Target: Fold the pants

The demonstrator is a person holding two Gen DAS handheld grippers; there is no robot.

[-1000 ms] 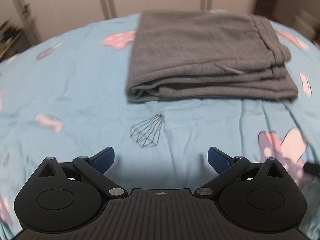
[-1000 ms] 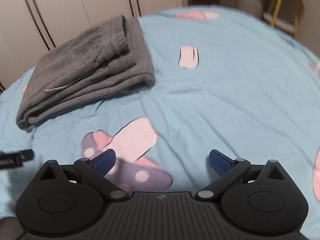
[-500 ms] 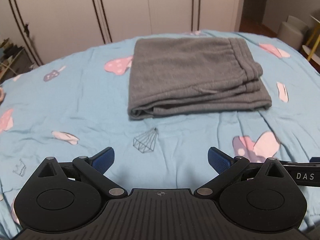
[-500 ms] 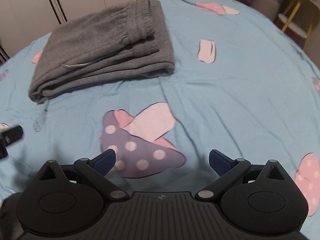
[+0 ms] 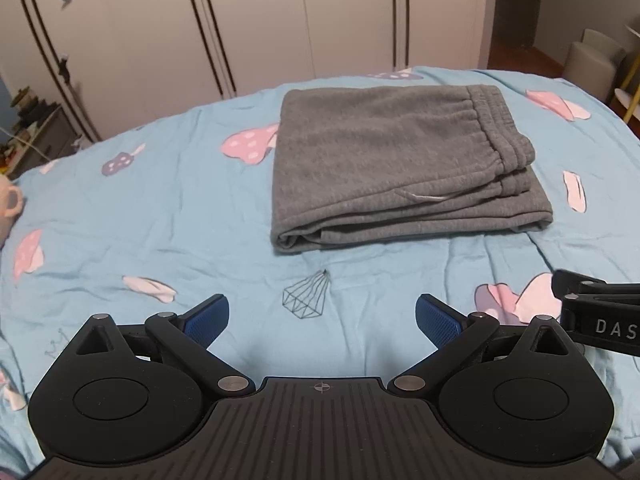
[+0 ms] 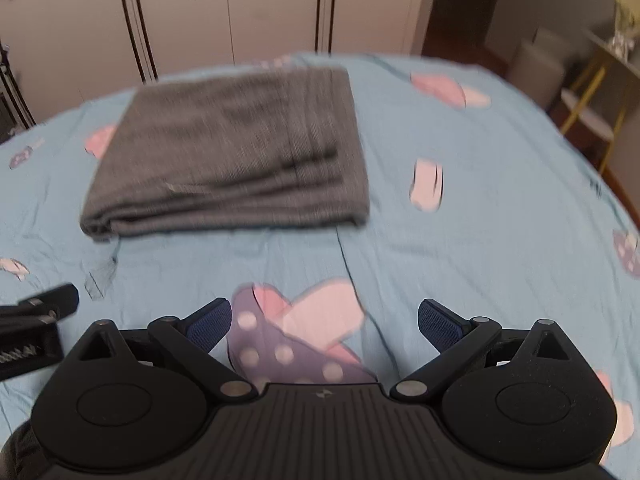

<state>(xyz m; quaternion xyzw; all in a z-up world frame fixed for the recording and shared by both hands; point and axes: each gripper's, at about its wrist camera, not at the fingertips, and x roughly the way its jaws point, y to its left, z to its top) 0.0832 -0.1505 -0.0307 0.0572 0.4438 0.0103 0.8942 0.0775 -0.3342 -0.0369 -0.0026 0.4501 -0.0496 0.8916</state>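
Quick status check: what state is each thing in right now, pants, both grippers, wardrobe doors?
Pants: folded into a flat stack, lying on the bed sheet, ungripped.
Left gripper: open, empty, short of the pants.
Right gripper: open, empty, over the sheet.
Wardrobe doors: closed.

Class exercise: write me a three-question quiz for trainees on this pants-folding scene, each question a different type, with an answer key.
1. True or false: the grey pants lie folded in a stack on the blue bedsheet.
2. Multiple choice: the left tongs are A) shut on the pants, B) open and holding nothing, C) out of view.
3. Fill in: in the left wrist view, the elastic waistband is on the pants' ____ side.

Key:
1. True
2. B; the right tongs are likewise open and empty.
3. Right
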